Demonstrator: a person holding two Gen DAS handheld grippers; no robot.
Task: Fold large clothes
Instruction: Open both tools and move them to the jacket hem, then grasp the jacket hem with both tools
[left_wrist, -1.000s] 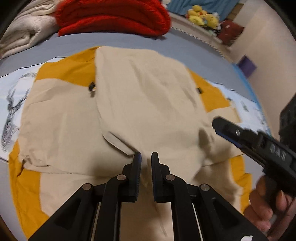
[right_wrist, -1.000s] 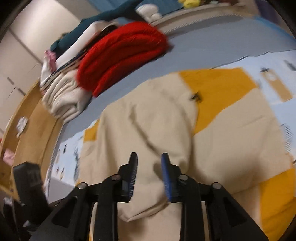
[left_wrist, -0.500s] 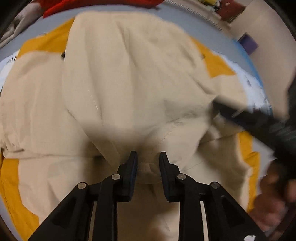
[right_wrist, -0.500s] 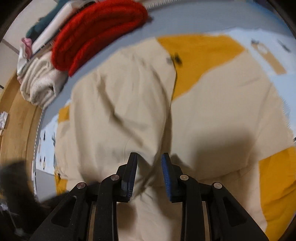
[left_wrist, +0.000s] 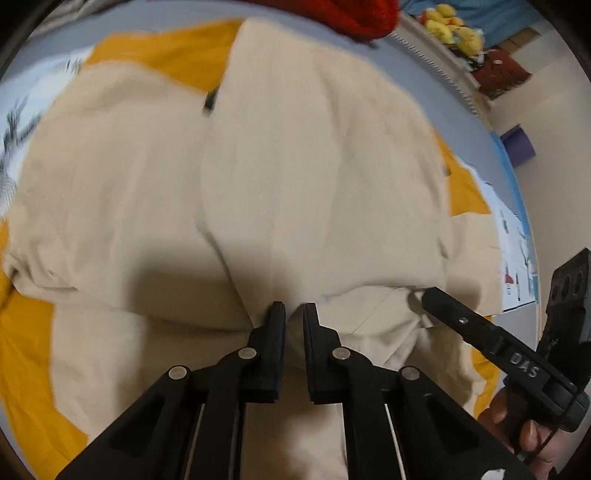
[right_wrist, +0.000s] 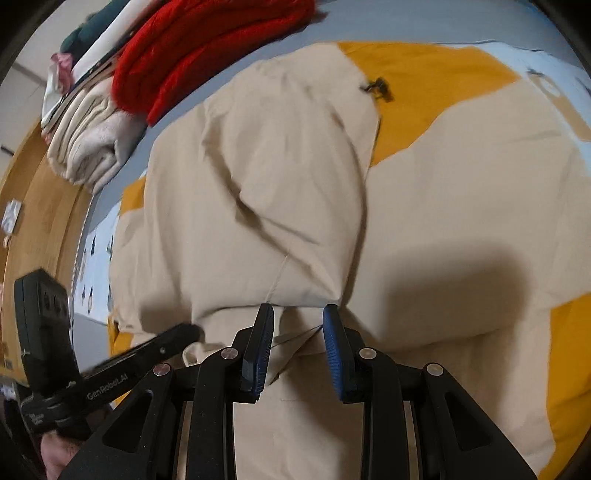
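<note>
A large beige and mustard-yellow garment (left_wrist: 295, 177) lies spread on a grey bed, with a beige panel folded over its middle. It also fills the right wrist view (right_wrist: 295, 206). My left gripper (left_wrist: 294, 314) is nearly shut, its jaws pinching the near hem of the folded beige panel. My right gripper (right_wrist: 298, 317) is open, its blue-padded fingers (right_wrist: 334, 350) astride the same hem's fold. The right gripper shows in the left wrist view (left_wrist: 428, 297), and the left one in the right wrist view (right_wrist: 192, 332), close beside each other.
Folded red knitwear (right_wrist: 207, 48) and cream blankets (right_wrist: 88, 144) are stacked at the far side of the bed. A wooden bed frame (right_wrist: 40, 206) runs along the left. Yellow plush toys (left_wrist: 450, 29) and a purple box (left_wrist: 517, 146) lie beyond the bed.
Both grippers dropped down and forward onto the garment's near hem. The left jaws narrowed onto the cloth; the right jaws widened.
</note>
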